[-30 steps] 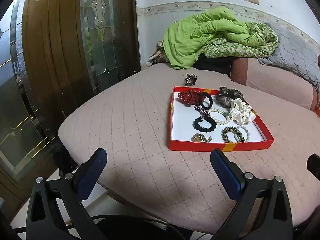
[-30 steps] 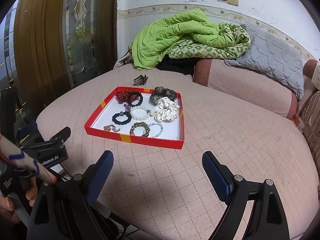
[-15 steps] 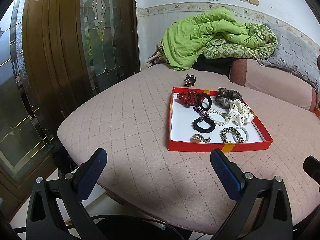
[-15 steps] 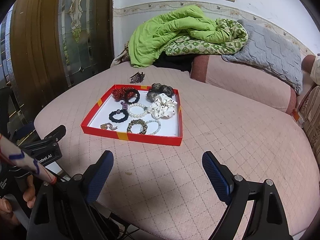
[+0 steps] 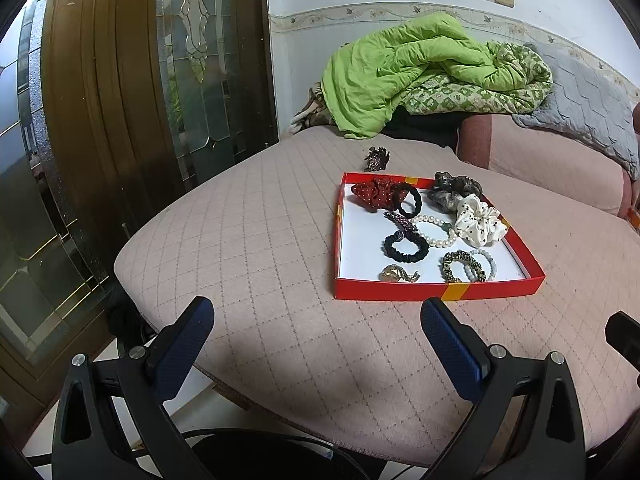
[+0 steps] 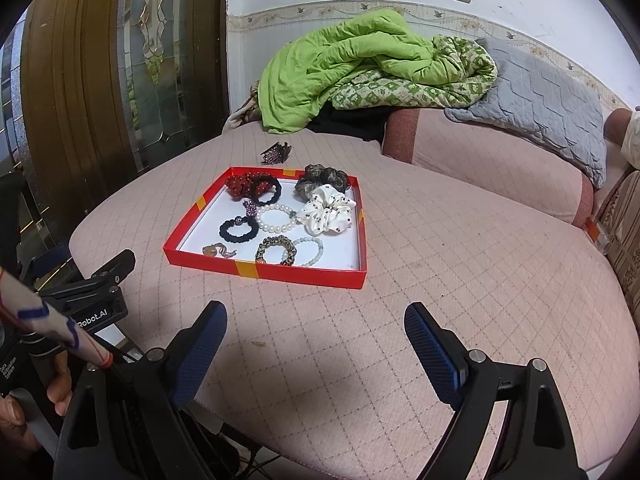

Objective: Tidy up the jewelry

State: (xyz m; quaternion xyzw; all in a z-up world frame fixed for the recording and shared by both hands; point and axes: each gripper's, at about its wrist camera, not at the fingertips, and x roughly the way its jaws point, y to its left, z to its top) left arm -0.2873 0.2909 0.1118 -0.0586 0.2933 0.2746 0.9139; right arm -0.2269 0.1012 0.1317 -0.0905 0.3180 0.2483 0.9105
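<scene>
Red tray [image 6: 262, 272] of jewelry sits mid-bed; a stray hair claw [image 6: 275, 153] lies beyond its far edge. Both tools, left tool [image 5: 316, 332] and right tool [image 6: 316, 334], spread empty, hover at the bed's near edge.

A: The black gripper part [image 5: 624, 338] at the left wrist view's right edge is cut off!

B: Same in the right wrist view: the hand [image 6: 28, 396] gripping the black handle runs out of frame.

A: And the small gold ornament [image 5: 398, 274] in the shallow red cardboard tray [image 5: 436, 292]? Too tiny to identify.
</scene>
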